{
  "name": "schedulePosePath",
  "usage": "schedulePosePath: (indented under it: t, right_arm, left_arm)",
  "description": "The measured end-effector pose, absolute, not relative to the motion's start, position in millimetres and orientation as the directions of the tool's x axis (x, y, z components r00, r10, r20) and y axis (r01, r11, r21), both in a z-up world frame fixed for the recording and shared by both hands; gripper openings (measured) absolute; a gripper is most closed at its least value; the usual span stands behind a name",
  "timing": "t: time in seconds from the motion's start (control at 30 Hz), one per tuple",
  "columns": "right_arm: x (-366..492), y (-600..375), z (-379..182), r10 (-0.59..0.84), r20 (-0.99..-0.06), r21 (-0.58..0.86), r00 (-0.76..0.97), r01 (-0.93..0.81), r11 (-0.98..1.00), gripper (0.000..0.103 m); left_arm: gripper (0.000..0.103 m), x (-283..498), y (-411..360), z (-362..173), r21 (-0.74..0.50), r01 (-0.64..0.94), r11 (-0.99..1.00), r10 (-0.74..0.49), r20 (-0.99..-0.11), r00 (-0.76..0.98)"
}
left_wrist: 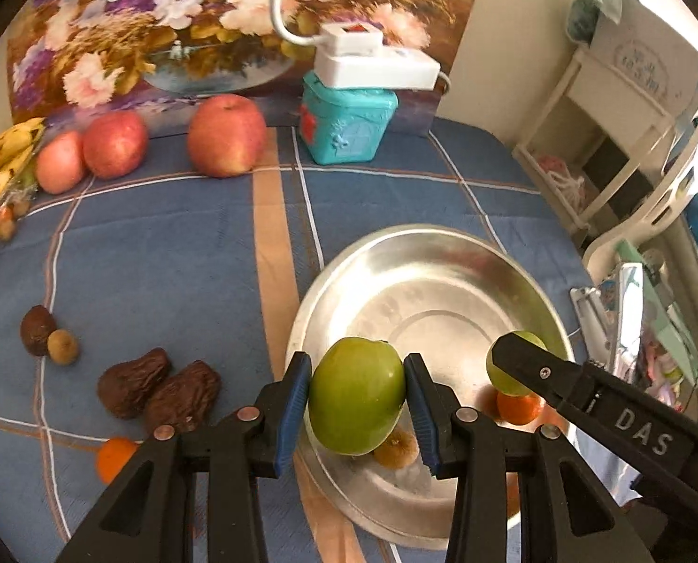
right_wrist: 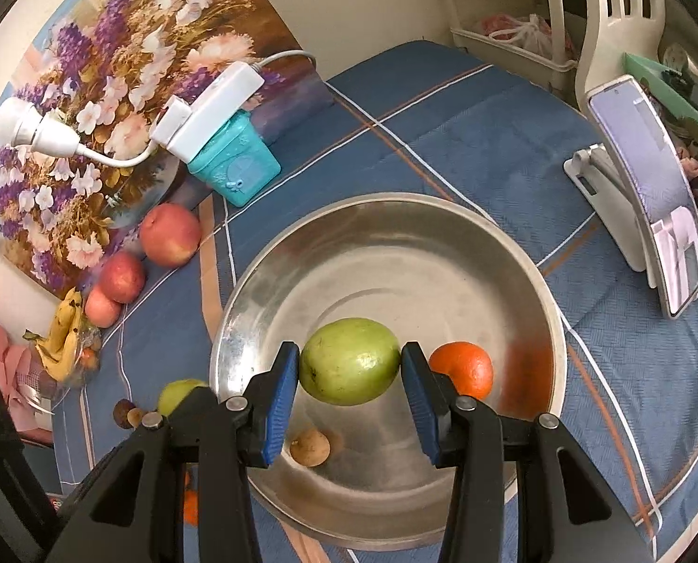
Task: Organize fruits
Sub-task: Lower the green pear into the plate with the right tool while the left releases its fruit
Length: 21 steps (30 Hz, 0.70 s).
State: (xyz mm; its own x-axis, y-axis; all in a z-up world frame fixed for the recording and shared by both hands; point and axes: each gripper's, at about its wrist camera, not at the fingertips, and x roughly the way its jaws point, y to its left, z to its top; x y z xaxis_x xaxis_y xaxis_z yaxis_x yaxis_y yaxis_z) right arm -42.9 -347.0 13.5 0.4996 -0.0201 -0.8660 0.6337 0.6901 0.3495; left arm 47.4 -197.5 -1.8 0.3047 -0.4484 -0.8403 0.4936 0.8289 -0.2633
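My left gripper (left_wrist: 357, 396) is shut on a green fruit (left_wrist: 356, 394) and holds it over the near-left rim of the steel bowl (left_wrist: 442, 277). My right gripper (right_wrist: 349, 375) is shut on a second green fruit (right_wrist: 350, 360) above the bowl (right_wrist: 395, 234); this fruit (left_wrist: 513, 370) and the right gripper's arm show in the left wrist view. In the bowl lie an orange (right_wrist: 464, 369) and a small tan fruit (right_wrist: 310, 446). On the cloth lie dark dried fruits (left_wrist: 156, 389), a small brown pair (left_wrist: 48, 338) and another orange (left_wrist: 114, 457).
Three red apples (left_wrist: 226, 136) and bananas (left_wrist: 1, 159) sit at the back left by a flower painting. A teal box (left_wrist: 346, 124) carries a white power strip (left_wrist: 372, 63). A phone on a stand (right_wrist: 654, 216) stands right of the bowl.
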Motion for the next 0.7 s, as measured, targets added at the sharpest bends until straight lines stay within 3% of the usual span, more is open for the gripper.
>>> schedulePosePath:
  t: [0.7]
  right_arm:
    - [-37, -349, -8, 0.009, -0.895, 0.329, 0.446, 0.648, 0.687, 0.047]
  left_arm:
    - [0.044, 40, -221, -17, -0.209, 0.537, 0.817, -0.420, -0.855, 0.306]
